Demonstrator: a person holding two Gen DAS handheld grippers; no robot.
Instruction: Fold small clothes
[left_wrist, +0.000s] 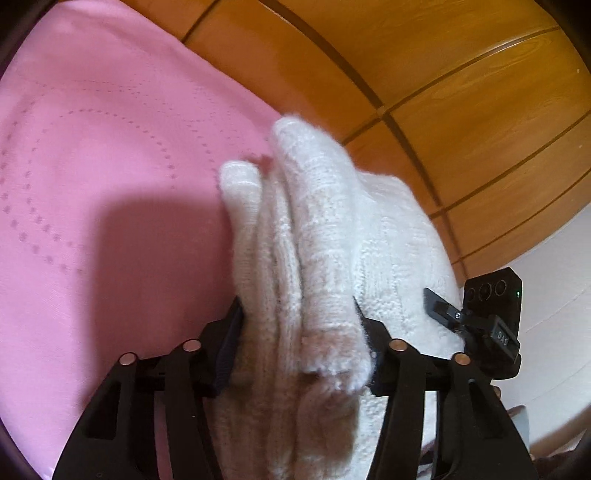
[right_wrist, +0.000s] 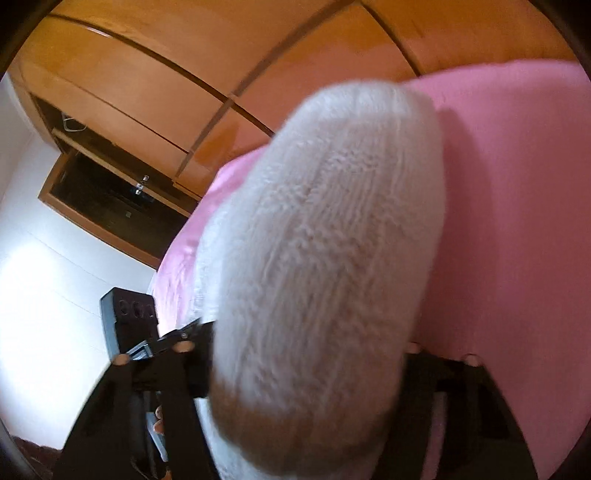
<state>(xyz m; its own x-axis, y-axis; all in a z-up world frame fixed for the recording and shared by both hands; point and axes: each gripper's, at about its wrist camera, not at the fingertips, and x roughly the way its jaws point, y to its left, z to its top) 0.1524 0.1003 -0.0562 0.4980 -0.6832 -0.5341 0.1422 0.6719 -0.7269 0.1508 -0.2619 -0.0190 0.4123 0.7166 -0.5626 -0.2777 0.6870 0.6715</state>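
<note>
The pink bed cover (left_wrist: 110, 184) lies left of the white knitted garment (left_wrist: 314, 240), with wooden wardrobe panels (left_wrist: 461, 92) beyond it. The left claw (left_wrist: 299, 332) is clenched on a bunched fold of the knit. Just right of the garment shows the right claw (left_wrist: 450, 310); in its own view thick knit fills its jaws, blocking most of the bed.

Warm indoor light. Hard shadows fall on the pink sheet (left_wrist: 92, 184). The white wall (right_wrist: 40, 280) glares, overexposed. The knit (right_wrist: 325, 258) is motion-blurred close up. Fisheye bends the wardrobe (left_wrist: 461, 92); corners are black.
</note>
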